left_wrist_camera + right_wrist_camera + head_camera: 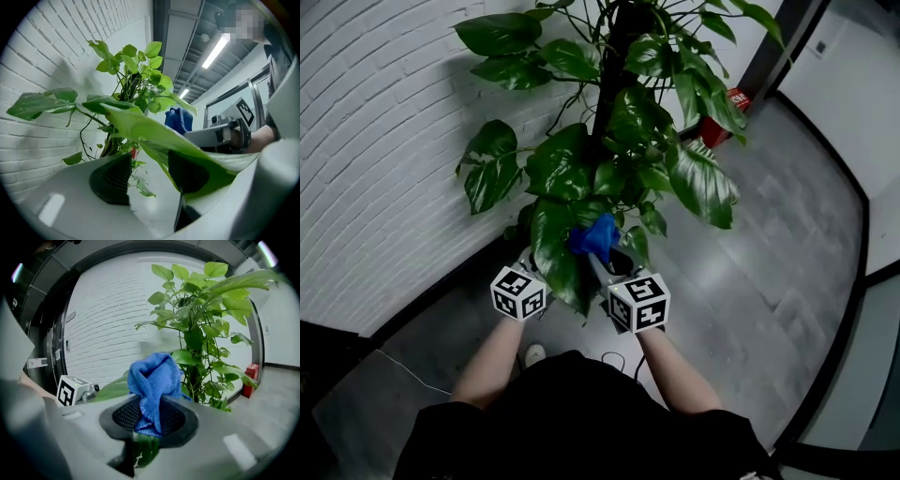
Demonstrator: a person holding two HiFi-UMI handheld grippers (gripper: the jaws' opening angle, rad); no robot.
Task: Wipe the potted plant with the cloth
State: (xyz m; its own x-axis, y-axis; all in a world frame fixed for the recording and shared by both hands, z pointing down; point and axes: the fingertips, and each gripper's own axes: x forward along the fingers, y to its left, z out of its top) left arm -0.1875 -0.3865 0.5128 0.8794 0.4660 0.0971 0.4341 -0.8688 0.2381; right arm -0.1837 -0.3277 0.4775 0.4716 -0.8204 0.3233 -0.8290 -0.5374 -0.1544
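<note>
Right gripper (149,417) is clamped on the cloth (154,380); its ribbed black pads pinch a fold of it, and the rest stands up above the jaws in a soft, crumpled bunch. The cloth is bright blue, with a nubbly towelling weave. Left gripper (149,176) has its jaws well apart and grips nothing; a big leaf (154,136) lies across its right-hand pad and runs on between the jaws, while the other pad stands clear of it. That leaf is long, pointed, smooth and glossy, with a pale midrib.

In the head view the two grippers sit close together low on the potted plant (619,141), each with its marker cube towards the person; the cloth (595,234) is bunched just beside the top of the same drooping leaf (553,253), between the two grippers. The plant has broad, heart-shaped, shiny dark leaves on thin stalks round a dark upright pole; the foliage hides its pot.

A white-painted brick wall (375,141) stands behind the plant; the floor (769,244) is grey, in long plank-like strips; a small red box (727,111) stands on it beyond the plant.
</note>
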